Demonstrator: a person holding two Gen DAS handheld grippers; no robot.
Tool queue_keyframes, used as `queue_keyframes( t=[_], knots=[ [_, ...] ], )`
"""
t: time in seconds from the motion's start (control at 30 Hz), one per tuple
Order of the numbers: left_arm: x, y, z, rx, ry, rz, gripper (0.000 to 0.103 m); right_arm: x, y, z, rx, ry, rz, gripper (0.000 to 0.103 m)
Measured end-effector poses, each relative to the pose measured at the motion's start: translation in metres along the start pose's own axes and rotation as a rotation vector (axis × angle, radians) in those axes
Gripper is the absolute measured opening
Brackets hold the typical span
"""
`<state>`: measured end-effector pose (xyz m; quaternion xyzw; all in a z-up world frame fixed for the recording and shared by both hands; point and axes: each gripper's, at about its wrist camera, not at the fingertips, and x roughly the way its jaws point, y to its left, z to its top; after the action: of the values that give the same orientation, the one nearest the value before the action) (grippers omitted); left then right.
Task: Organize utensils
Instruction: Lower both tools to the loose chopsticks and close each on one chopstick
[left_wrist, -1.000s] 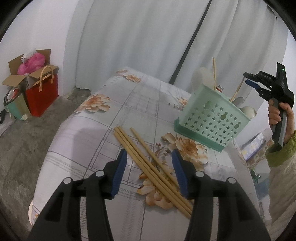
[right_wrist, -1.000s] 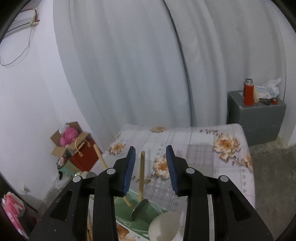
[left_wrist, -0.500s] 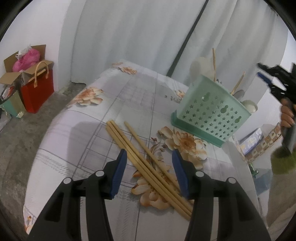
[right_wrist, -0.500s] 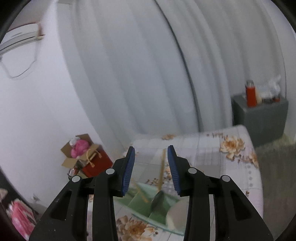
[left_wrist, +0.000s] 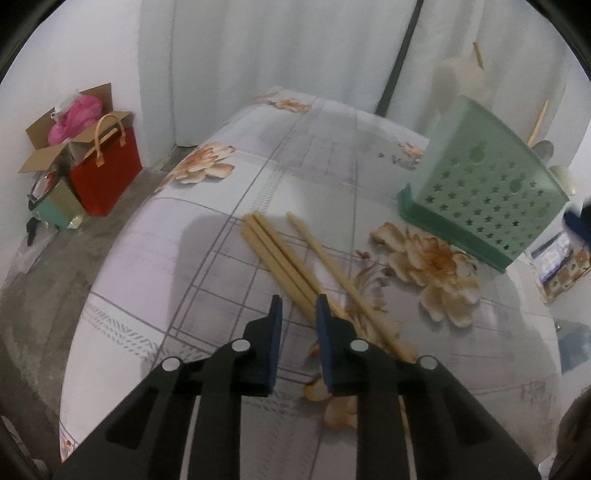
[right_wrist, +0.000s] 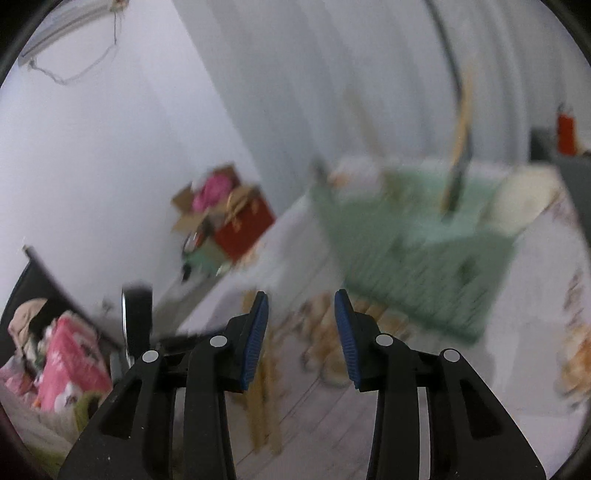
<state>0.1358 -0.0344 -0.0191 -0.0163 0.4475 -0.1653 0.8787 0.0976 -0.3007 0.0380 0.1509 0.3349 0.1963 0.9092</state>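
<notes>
Left gripper (left_wrist: 298, 304) low over the floral-print tablecloth (left_wrist: 207, 258), jaws just closed to a narrow gap around the near part of the pale wooden chopsticks (left_wrist: 280, 254); pads look to straddle the two thicker sticks lying together, but firm contact cannot be told, and the thinner third stick lies just outside the right pad. Mint-green perforated plastic utensil holder (left_wrist: 484, 192) standing well apart at the far right of the cloth, handles already poking up from it. Right gripper (right_wrist: 301, 332) partly open and empty, badly blurred view, aimed at the cloth between the chopsticks (right_wrist: 264, 398) and the holder (right_wrist: 417, 266). Likely risks: pinching only one stick of the pair and leaving its mate behind; a grip so near one end letting the long sticks droop or swivel on lifting; smooth wood sliding between the pads; the loose third stick being knocked and rolling; the fast right gripper bumping and tipping the light holder.
</notes>
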Motion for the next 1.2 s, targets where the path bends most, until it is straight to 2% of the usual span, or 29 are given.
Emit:
queue_keyframes(
  t=[0.13, 0.27, 0.5, 0.7, 1.1, 1.2],
  knots=[
    [0.004, 0.004, 0.003, -0.013, 0.007, 0.002, 0.018, 0.031, 0.016, -0.015, 0.002, 0.086, 0.032, 0.037],
    [0.009, 0.006, 0.006, -0.015, 0.007, 0.015, 0.018, 0.044, 0.025, -0.019, -0.004, 0.12, 0.038, 0.037],
    [0.014, 0.007, 0.013, -0.025, 0.005, 0.026, 0.018, 0.044, 0.022, -0.031, -0.004, 0.149, 0.007, 0.036],
    [0.016, 0.008, 0.018, -0.061, 0.001, -0.006, 0.018, 0.045, 0.02, -0.034, 0.003, 0.163, 0.003, 0.035],
    [0.02, 0.009, 0.018, -0.051, -0.012, -0.002, 0.018, 0.051, 0.023, -0.035, -0.001, 0.172, 0.001, 0.035],
    [0.019, 0.012, 0.018, -0.046, -0.016, 0.006, 0.014, 0.056, 0.023, -0.036, 0.0, 0.176, 0.001, 0.035]
  ],
)
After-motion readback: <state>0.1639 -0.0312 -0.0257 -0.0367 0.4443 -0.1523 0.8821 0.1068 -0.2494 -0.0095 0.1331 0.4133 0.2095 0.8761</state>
